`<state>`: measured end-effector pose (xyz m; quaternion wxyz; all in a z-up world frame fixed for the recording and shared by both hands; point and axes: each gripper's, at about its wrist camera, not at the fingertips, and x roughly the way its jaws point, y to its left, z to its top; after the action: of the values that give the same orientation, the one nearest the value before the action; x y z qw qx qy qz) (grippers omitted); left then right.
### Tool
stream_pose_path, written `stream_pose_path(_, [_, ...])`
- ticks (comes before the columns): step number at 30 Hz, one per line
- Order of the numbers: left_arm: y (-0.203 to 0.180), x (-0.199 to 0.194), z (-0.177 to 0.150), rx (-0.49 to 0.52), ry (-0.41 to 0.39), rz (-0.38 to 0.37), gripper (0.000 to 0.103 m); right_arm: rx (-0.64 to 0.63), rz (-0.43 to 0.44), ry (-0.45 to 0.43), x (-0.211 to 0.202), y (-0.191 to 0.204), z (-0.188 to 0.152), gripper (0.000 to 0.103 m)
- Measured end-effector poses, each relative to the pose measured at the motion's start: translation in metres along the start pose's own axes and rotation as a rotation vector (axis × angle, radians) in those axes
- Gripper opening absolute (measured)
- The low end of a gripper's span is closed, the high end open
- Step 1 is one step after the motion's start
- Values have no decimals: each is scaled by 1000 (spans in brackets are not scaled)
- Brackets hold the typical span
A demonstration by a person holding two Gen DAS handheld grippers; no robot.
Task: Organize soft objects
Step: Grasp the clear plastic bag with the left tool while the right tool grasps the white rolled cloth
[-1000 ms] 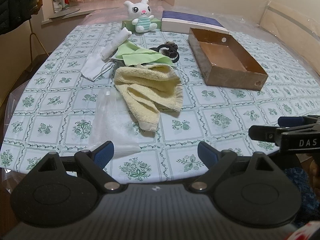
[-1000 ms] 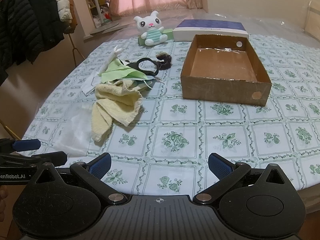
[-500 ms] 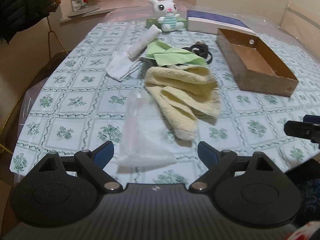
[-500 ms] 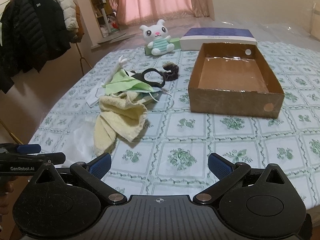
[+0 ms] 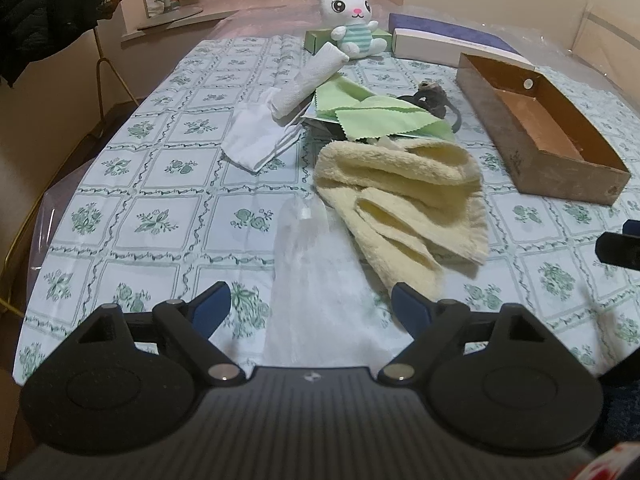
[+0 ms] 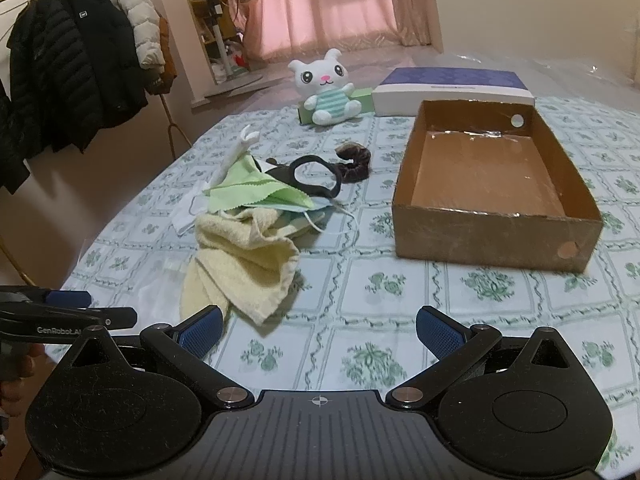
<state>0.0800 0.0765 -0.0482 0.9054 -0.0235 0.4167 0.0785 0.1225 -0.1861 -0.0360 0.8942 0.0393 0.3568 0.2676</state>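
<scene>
Nothing has yet been put away, as far as can be judged. The cardboard box [image 6: 496, 184] is seen empty on the tabletop [image 6: 400, 320], its brown floor bare. All the soft things are found outside it, in a loose pile to its left: a yellow towel [image 5: 404, 208] crumpled nearest the camera, green cloths [image 5: 372, 114] laid partly over a face mask [image 6: 316, 206], a rolled white cloth [image 5: 308, 80], a folded white cloth [image 5: 260, 140], a dark scrunchie [image 6: 354, 160] and a black band [image 6: 316, 178]. A clear plastic bag [image 5: 316, 280] is spread flat just beside the towel. A plush rabbit [image 6: 328, 92] is propped at the far edge, well apart from the pile, beside a purple-and-white box [image 6: 452, 90].

The left tongs [image 5: 306, 308] are held wide and empty above the plastic bag — the bag lies between the spread tips. The right tongs [image 6: 318, 330] are likewise wide and empty, hovering over bare tabletop near the towel's corner.

The whole job is therefore judged to remain: each soft item is still to be lifted and placed — presumably into the box.
</scene>
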Motion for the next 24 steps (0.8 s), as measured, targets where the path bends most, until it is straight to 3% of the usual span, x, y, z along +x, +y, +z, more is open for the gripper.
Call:
stream_pose_path(8, [7,31,11,4,35,-10,81,-4,1,8,22,-7,9,102])
stream_pose_path(17, [12,62,16,-2,85,-27,66,-17,-6,11,39,-15,13,101])
stream_pose_path(24, [13,73,19,11,88,-61,37,-8,2,19,50,-20,17,99])
